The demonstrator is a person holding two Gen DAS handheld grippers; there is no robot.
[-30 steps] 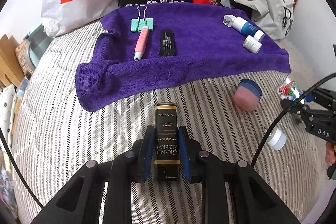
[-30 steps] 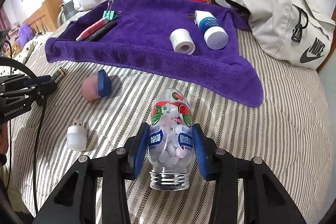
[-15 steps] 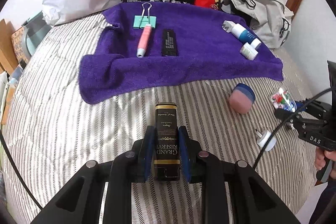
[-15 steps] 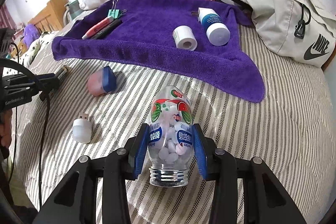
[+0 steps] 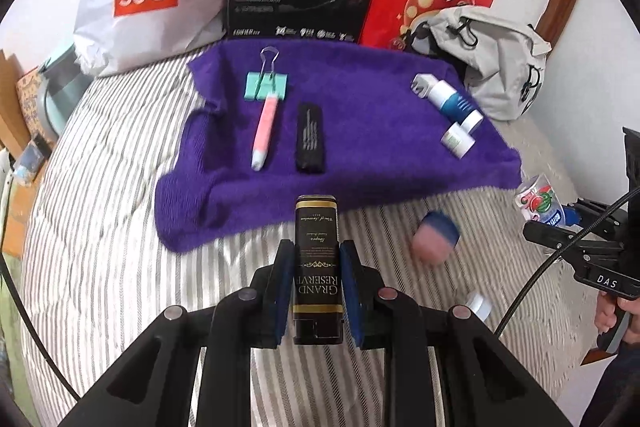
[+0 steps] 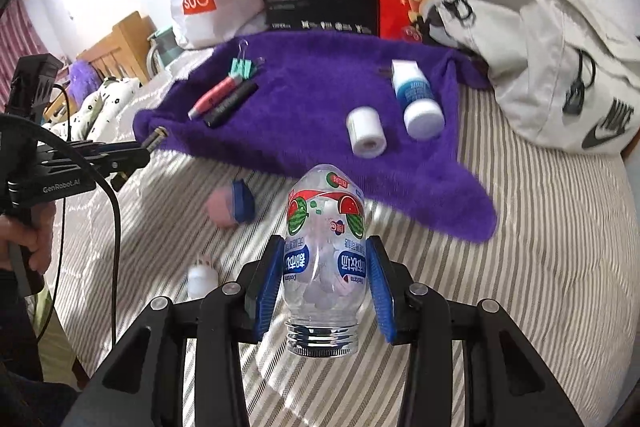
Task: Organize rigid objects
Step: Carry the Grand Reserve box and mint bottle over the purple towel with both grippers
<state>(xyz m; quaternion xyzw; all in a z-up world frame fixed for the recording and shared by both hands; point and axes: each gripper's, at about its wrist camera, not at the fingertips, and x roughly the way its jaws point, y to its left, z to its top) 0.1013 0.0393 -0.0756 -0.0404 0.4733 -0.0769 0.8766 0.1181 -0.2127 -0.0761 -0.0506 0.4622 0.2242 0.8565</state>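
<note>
Left gripper (image 5: 316, 287): pads clamped on black "Grand Reserve" box (image 5: 317, 259). Right gripper (image 6: 324, 281): closed on clear candy bottle (image 6: 324, 247), cap end rearward. Ahead of both: purple towel (image 5: 360, 131) bearing pink pen (image 5: 265, 125), binder clip (image 5: 266, 86).

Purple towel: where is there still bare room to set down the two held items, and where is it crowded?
The purple towel is bare in the middle, between the black stick and the blue-and-white bottle, down to its near edge. Crowded: the left cluster around the binder clip and pink pen, and the right corner by the small white jar.
</note>
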